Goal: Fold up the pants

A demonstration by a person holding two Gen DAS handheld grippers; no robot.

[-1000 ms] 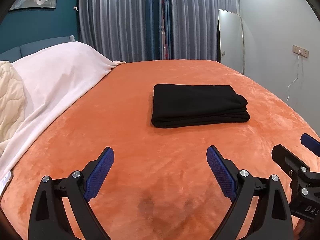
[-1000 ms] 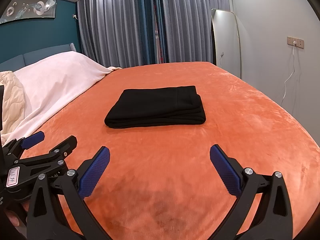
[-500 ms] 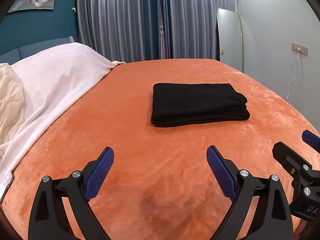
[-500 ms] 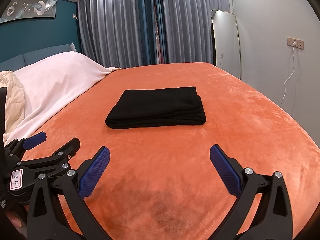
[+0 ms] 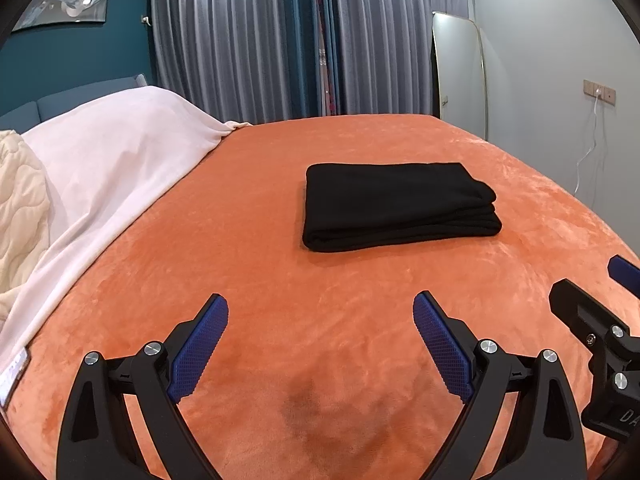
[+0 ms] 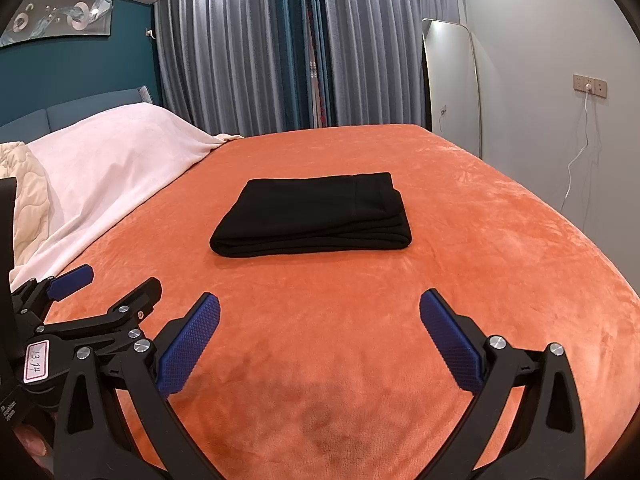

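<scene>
Already the black pants (image 5: 398,204) lie folded in the middle of the orange bed (image 5: 248,240). They look soft and floppy (pinch a thick edge). Both tongs (image 5: 320,340) (image 6: 320,336) hang wide apart, holding nothing.

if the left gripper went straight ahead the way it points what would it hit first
Probably the orange blanket: the open left gripper aims low across it. The folded pants lie further on, slightly right, though depth is unclear.

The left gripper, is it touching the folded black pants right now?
Apart. The left wrist view shows the open left gripper short of the folded black pants, with bare orange blanket between them.
</scene>
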